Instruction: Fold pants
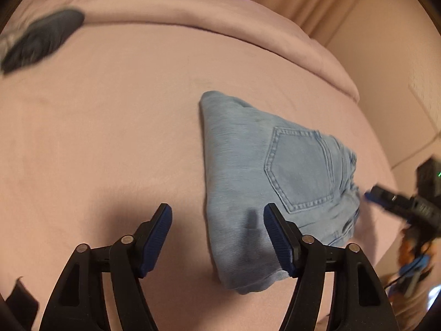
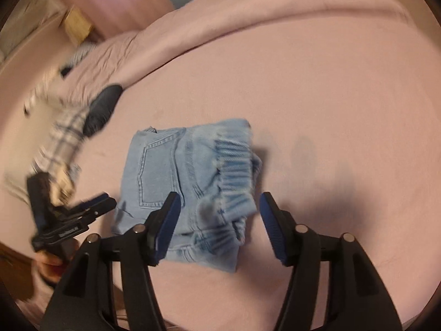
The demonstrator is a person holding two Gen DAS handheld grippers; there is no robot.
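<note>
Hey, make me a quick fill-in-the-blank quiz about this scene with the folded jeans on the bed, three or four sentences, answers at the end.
1. The light blue denim pants lie folded on a ____ bed sheet.
2. The stitched back ____ of the pants faces up.
3. The left gripper has its jaws ____ and holds nothing.
4. The right gripper, black with blue pads, hovers ____ the pants.

Missing words: pink; pocket; open; above
</note>
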